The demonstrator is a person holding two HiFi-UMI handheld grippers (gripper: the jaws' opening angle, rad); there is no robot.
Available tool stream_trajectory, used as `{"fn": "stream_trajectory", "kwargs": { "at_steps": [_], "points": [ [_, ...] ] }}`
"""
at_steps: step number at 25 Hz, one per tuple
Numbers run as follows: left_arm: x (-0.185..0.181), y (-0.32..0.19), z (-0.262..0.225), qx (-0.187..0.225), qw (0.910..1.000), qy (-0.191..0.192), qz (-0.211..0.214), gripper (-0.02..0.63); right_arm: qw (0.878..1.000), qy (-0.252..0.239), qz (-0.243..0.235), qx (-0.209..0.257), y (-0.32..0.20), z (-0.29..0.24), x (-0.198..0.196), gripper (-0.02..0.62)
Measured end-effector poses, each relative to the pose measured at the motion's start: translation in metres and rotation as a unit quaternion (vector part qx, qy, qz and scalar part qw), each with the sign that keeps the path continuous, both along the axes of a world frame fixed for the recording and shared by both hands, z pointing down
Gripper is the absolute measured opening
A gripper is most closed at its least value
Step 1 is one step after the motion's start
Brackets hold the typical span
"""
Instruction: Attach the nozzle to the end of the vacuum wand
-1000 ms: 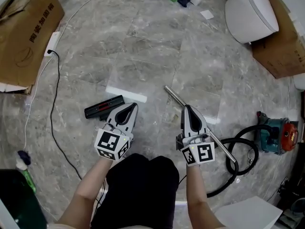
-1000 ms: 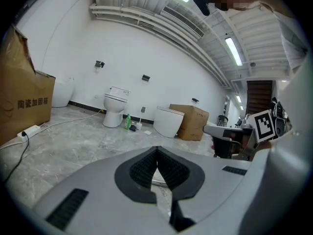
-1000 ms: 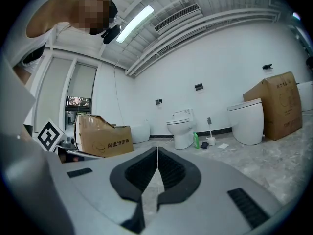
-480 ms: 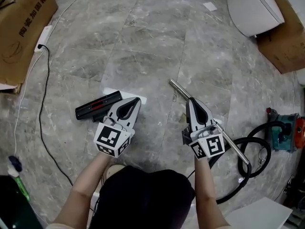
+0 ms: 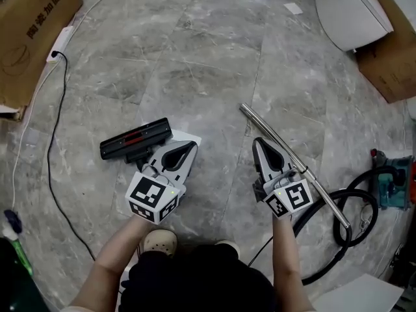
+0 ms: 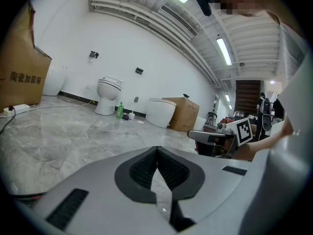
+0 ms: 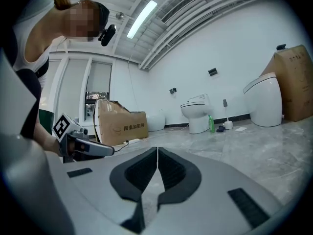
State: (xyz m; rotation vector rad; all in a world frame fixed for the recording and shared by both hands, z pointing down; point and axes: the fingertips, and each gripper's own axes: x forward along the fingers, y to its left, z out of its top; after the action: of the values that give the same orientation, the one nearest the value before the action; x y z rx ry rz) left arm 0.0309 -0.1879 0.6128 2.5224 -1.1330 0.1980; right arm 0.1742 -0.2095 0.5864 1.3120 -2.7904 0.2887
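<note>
Clearly neither claw had anything yet: our left gripper (image 5: pixel 192 147) and our right gripper (image 5: pixel 257 143) both had their jaws pressed fully together, nothing between the pads, each hanging low over the marble floor (image 5: pixel 195 64).

The nozzle (image 5: pixel 135 140), a black plastic brush head with a red strip, lay flat on the floor just to the far left of the left gripper. We judged it light and rigid, but broad and awkward across the bar. The short neck on its near side looked the better place to pinch, since that would leave the socket free to meet the tube.

The vacuum wand (image 5: pixel 273 137) lay just right of the right gripper, its open end pointing far and left, its other end running near and right into the black hose (image 5: pixel 344 207). We could not tell whether the gripper touched it. Being polished metal, it would likely be stiff, smooth and prone to roll or slip in the pads. The hose would drag on it too. We reckoned a firm hold a little behind the open end would steady it best.
</note>
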Motion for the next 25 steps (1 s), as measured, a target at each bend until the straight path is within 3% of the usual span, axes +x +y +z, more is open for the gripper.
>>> {"fn": "stream_trajectory", "kwargs": {
  "at_steps": [6,7,9,11,14,20,25],
  "points": [
    [-0.006,0.009,0.014,-0.026,0.9996,0.013,0.003,0.008,0.997,0.072,0.001,-0.033,-0.025,0.026,0.022,0.023],
    [-0.006,0.010,0.016,-0.029,0.9995,0.014,0.004,0.008,0.995,0.090,-0.004,-0.044,-0.031,0.034,0.027,0.051],
    [-0.006,0.012,0.018,-0.034,0.9993,0.016,0.007,0.008,0.988,0.130,-0.021,-0.078,-0.045,0.055,0.036,0.204],
    [-0.004,0.013,0.020,-0.036,0.9992,0.013,0.009,0.008,0.976,0.181,-0.036,-0.113,-0.060,0.080,0.047,0.255],
    [-0.006,0.013,0.022,-0.037,0.9992,0.003,0.011,0.008,0.954,0.250,-0.054,-0.155,-0.083,0.115,0.062,0.262],
    [-0.018,0.013,0.032,-0.054,0.9985,0.003,-0.001,0.008,0.919,0.319,-0.097,-0.208,-0.109,0.170,0.070,0.261],
    [-0.024,0.010,0.039,-0.062,0.9980,0.003,-0.012,0.008,0.900,0.351,-0.116,-0.233,-0.115,0.197,0.075,0.261]
  ]
}}
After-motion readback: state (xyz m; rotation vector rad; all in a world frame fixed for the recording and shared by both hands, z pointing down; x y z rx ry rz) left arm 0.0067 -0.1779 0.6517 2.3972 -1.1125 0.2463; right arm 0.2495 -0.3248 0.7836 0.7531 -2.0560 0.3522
